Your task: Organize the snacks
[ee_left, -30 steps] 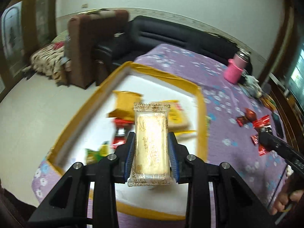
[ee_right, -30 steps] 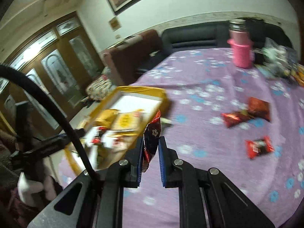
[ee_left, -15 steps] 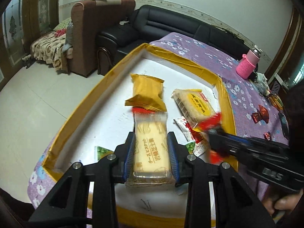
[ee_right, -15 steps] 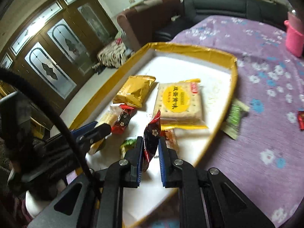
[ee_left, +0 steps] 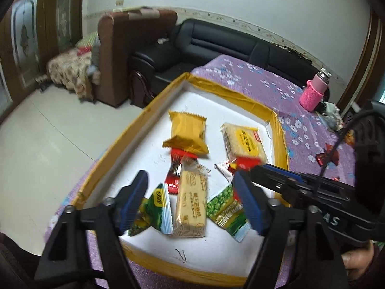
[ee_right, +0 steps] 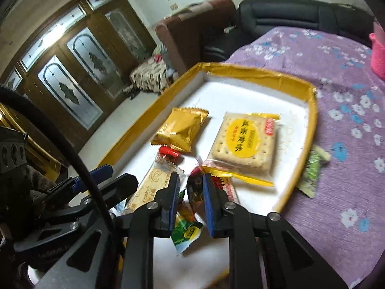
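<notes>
A yellow-rimmed white tray holds several snacks. My left gripper is open above the pale biscuit bar, which lies on the tray between the jaws. A gold packet and a square cracker pack lie farther in. Green packets lie beside the bar. My right gripper hangs over the tray with its jaws slightly parted around a dark red candy wrapper; it also shows in the left wrist view.
The tray sits on a purple flowered tablecloth. A green packet lies just outside the tray's right rim. Red candies and a pink bottle stand farther right. A sofa and armchair are beyond the table.
My left gripper has opened and dropped the biscuit bar onto the tray. My right gripper has moved over the tray and its jaws have spread a little around the red candy.
</notes>
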Demonstrator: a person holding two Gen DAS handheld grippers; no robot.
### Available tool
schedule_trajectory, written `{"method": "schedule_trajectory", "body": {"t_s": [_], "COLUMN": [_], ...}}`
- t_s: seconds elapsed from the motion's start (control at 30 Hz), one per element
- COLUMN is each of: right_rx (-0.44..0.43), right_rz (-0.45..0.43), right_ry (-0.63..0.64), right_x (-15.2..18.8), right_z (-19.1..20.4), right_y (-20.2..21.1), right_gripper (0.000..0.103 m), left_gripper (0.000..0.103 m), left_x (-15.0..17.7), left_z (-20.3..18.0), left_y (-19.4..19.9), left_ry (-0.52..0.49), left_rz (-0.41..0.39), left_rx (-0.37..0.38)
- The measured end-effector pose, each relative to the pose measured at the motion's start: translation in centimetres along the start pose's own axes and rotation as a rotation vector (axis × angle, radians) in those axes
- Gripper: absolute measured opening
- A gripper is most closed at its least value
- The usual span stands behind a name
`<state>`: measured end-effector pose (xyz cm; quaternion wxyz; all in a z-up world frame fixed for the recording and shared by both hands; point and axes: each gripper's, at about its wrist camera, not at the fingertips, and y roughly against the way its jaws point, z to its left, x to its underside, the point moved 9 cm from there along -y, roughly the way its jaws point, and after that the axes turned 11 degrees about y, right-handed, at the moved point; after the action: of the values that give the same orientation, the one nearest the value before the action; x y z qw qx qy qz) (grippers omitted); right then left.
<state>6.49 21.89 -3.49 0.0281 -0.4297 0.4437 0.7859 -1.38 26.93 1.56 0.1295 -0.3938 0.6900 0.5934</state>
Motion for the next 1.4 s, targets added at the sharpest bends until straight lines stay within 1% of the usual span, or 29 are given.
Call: {"method": "schedule_trajectory", "body": {"t_s": [0.03,0.07,0.1,0.13,0.23,0.37,0.53,0.8,0.97,1.17,1.3,1.4], "right_rx": [0.003,0.006,0.011,0.016,0.028,0.051,0.060,0.089,0.095,0.107,0.119,0.166], "right_rz": [-0.009,-0.024,-0.036,-0.047,-0.078,-0.110,-0.148,-0.193,-0.217,-0.237,-0.261,-0.303], "right_ry": [-0.003,-0.009,-0.014,-0.020,-0.041,-0.081,-0.147,-0.200,-0.226,-0.252,-0.273,-0.298], "right_x": [0.1,0.2,0.4,0.4,1.0,1.7,2.9,4.6,5.3,6.1,6.6,6.5], "right_z": [-0.1,-0.3,-0.4,-0.7,-1.1,-2.1,-3.5,-5.1,-6.0,-7.2,-8.5,-10.6], "right_y": [0.4,1.1,1.7,2.1,3.4,5.2,7.1,9.9,11.2,12.4,13.8,16.5], "right_gripper": [0.021,0.022,0.022,0.022,0.023,0.024,0.027,0.032,0.032,0.034,0.034,0.034], "left_gripper": [0.089,0.093,0.094,0.095,0.095,0.095,0.095,0.095,0.095,0.095,0.095,0.095], "left_x": [-0.2,-0.4,-0.5,-0.5,-0.4,-0.3,0.4,1.5,2.0,2.4,2.6,2.1], "left_z": [-0.4,-0.6,-0.8,-1.4,-2.2,-3.4,-4.9,-7.0,-8.1,-8.6,-9.2,-9.9], "left_y": [0.6,0.8,1.2,1.8,2.9,4.2,5.1,6.5,7.3,7.6,7.8,8.5], "left_ry": [-0.019,-0.028,-0.043,-0.062,-0.075,-0.118,-0.146,-0.189,-0.217,-0.226,-0.231,-0.243], "left_rz": [-0.029,-0.043,-0.061,-0.078,-0.109,-0.140,-0.146,-0.165,-0.180,-0.181,-0.158,-0.147], "left_rx": [-0.036,-0.054,-0.069,-0.067,-0.058,-0.092,-0.093,-0.095,-0.101,-0.113,-0.082,-0.030]}}
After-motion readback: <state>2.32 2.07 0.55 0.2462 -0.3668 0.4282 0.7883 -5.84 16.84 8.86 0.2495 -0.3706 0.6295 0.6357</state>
